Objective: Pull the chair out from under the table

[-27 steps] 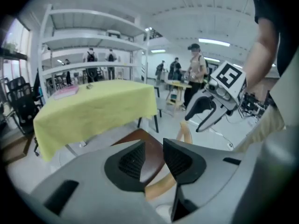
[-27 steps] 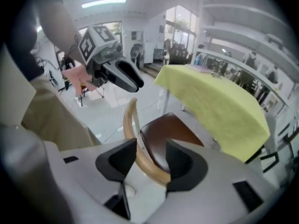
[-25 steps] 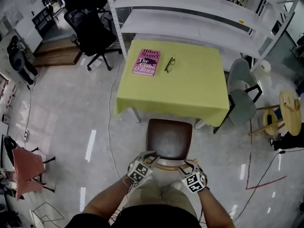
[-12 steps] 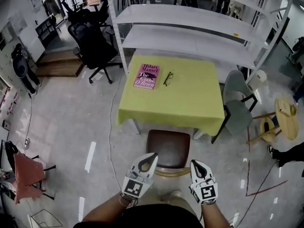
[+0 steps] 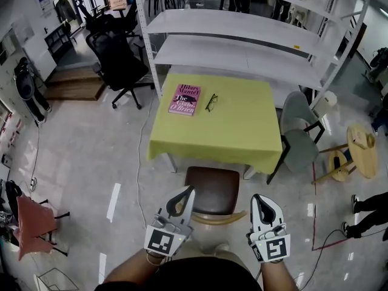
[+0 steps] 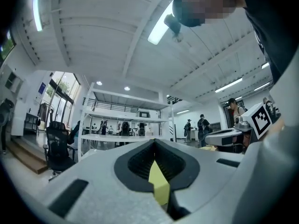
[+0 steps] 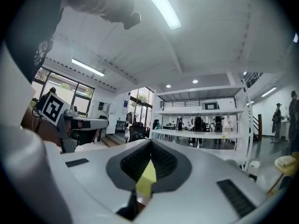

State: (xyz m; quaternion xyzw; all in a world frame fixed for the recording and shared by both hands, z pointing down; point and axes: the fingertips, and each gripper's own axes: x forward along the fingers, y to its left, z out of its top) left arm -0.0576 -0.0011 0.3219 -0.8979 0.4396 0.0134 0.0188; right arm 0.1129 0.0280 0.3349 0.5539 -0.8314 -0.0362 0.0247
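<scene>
Chair (image 5: 212,188) sits at the near edge of table (image 5: 242,132), seat mostly clear of the yellow cloth, backrest toward the person. Left gripper (image 5: 188,190) and right gripper (image 5: 259,197) hover level over it, not touching it. Both sets of jaws are closed and empty. On the table: 1 book (image 5: 185,98), 1 pair of glasses (image 5: 211,102).

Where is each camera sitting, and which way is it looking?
Head view: on the person's head, looking steeply down at the yellow table, brown chair and white shelves; forearms, left gripper and right gripper show.
Left gripper view: on the left gripper, facing level across the room at the shelves; its own shut jaws show, the right gripper at right.
Right gripper view: on the right gripper, facing the same way; its own shut jaws show, the left gripper at left.
Shared: all three see the white shelves.
</scene>
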